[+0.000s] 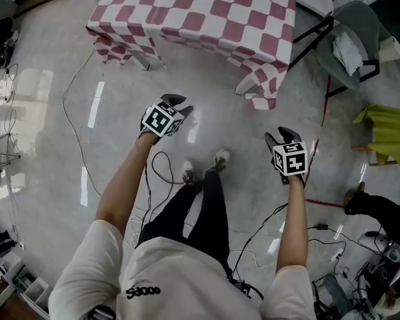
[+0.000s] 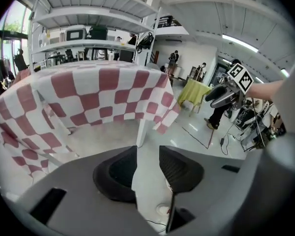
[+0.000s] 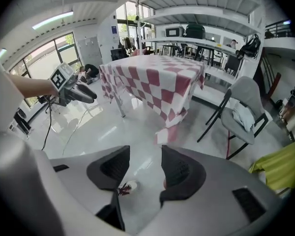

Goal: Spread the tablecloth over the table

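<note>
The red-and-white checked tablecloth [image 1: 200,12] lies draped over the table, its edges hanging down the sides; a corner droops near a white table leg [image 1: 248,82]. It also shows in the left gripper view as the checked cloth [image 2: 98,97] and in the right gripper view as the same cloth [image 3: 157,80]. My left gripper [image 1: 178,103] hangs over the floor, well short of the table, open with nothing between its jaws [image 2: 147,154]. My right gripper [image 1: 284,136] hangs to its right, also open and empty [image 3: 145,156]. Neither touches the cloth.
A grey folding chair [image 1: 350,39] with a white cloth on it stands right of the table. A yellow-covered stand [image 1: 387,129] is at the far right. Cables [image 1: 153,172] trail on the glossy floor round my shoes [image 1: 190,172]. Equipment clutters the lower right corner.
</note>
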Demonstrator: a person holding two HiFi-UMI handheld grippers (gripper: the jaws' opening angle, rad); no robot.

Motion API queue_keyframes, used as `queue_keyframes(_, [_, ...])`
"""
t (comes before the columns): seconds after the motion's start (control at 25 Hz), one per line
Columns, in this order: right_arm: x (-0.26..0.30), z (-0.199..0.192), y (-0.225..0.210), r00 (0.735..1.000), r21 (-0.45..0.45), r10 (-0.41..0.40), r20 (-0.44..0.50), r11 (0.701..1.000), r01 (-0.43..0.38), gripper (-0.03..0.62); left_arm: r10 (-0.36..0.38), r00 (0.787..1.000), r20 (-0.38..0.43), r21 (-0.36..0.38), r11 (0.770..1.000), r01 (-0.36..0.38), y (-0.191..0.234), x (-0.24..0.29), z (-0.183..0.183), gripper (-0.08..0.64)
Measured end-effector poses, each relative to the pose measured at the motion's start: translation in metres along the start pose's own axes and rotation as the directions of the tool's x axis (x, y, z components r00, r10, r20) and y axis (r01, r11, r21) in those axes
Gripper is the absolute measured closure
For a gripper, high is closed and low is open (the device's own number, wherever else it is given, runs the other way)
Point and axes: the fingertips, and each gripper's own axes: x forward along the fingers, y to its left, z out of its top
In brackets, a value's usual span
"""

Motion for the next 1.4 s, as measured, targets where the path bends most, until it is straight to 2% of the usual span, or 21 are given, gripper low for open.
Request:
queue_keyframes(0.16, [-0.033,0.052,-0.011,0.995,-0.010,-0.035,0.092,0.999,0.036,0.390,0.036,0.993,0.113,0.042,0.998,-0.041,-0.003,-0.034,0.062,0.494])
queue_keyframes(0.32, [-0.075,0.118,-0.014,0.974,-0.028,-0.078,0.212,0.996,0.086,0.435,0.057,0.964,0.260,0.090,0.993,-0.083,-0.010,-0.086,0.134,0.523])
queue_keyframes(0.52, [-0.140,0.204,-0.012,0.910,-0.032,-0.116,0.399,0.990,0.140,0.512,0.075,0.892,0.446,0.127,0.981,-0.146,-0.021,-0.152,0.223,0.528])
queue_keyframes(0.68, [-0.196,0.248,0.001,0.855,-0.051,-0.132,0.501,0.982,0.181,0.552,0.073,0.832,0.550,0.153,0.971,-0.186,-0.041,-0.209,0.269,0.528])
queue_keyframes(0.88, [-0.265,0.282,0.023,0.783,-0.059,-0.147,0.605,0.972,0.229,0.569,0.060,0.770,0.635,0.182,0.957,-0.224,-0.069,-0.277,0.297,0.528])
queue_keyframes(1.04, [-0.306,0.300,0.042,0.728,-0.068,-0.148,0.669,0.964,0.258,0.569,0.053,0.727,0.685,0.201,0.945,-0.258,-0.089,-0.317,0.305,0.529])
queue_keyframes(1.2, [-0.337,0.307,0.066,0.688,-0.077,-0.140,0.712,0.959,0.274,0.571,0.053,0.701,0.711,0.230,0.925,-0.303,-0.107,-0.348,0.303,0.529])
queue_keyframes(1.4, [-0.366,0.312,0.100,0.654,-0.101,-0.094,0.751,0.962,0.255,0.571,0.040,0.653,0.756,0.213,0.929,-0.304,-0.123,-0.386,0.302,0.529])
